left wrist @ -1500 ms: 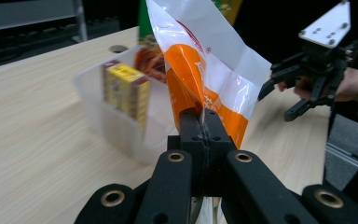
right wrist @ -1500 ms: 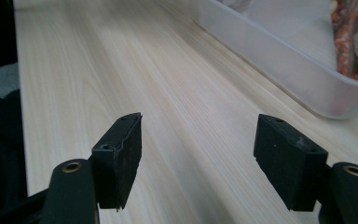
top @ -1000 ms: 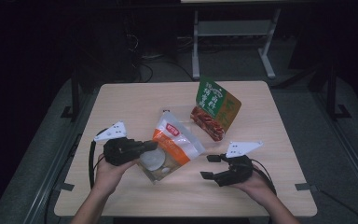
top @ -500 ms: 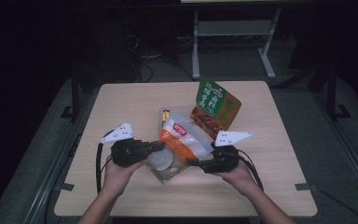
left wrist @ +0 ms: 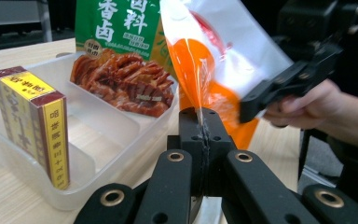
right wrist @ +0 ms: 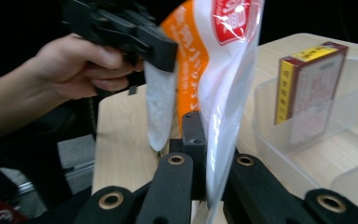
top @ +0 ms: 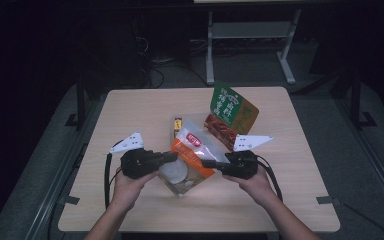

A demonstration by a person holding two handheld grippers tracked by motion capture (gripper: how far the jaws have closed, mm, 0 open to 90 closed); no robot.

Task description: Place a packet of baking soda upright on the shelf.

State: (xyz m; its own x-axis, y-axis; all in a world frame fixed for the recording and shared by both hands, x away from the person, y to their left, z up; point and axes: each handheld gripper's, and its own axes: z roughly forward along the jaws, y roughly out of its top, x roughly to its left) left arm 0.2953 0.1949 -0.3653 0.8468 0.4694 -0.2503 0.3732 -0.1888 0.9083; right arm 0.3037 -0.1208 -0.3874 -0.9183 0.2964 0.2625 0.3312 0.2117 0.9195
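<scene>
Orange-and-clear plastic pouch (top: 190, 159) is hanging between the two tools above the near middle of the table (top: 130, 107), its long axis running from near-left to far-right in the high view. The left gripper (top: 172, 157) is clenching its left edge; the right gripper (top: 206, 163), whose jaws have just been closing, is clamping the pouch's right edge. The left gripper view is showing the thin seam pinched between its jaws, which the high view is blurring. Just beyond, a clear tray (left wrist: 98, 135) is holding an upright red-and-yellow box (left wrist: 32, 126), with a green spice packet (top: 229, 116) leaning at the tray's far right.
</scene>
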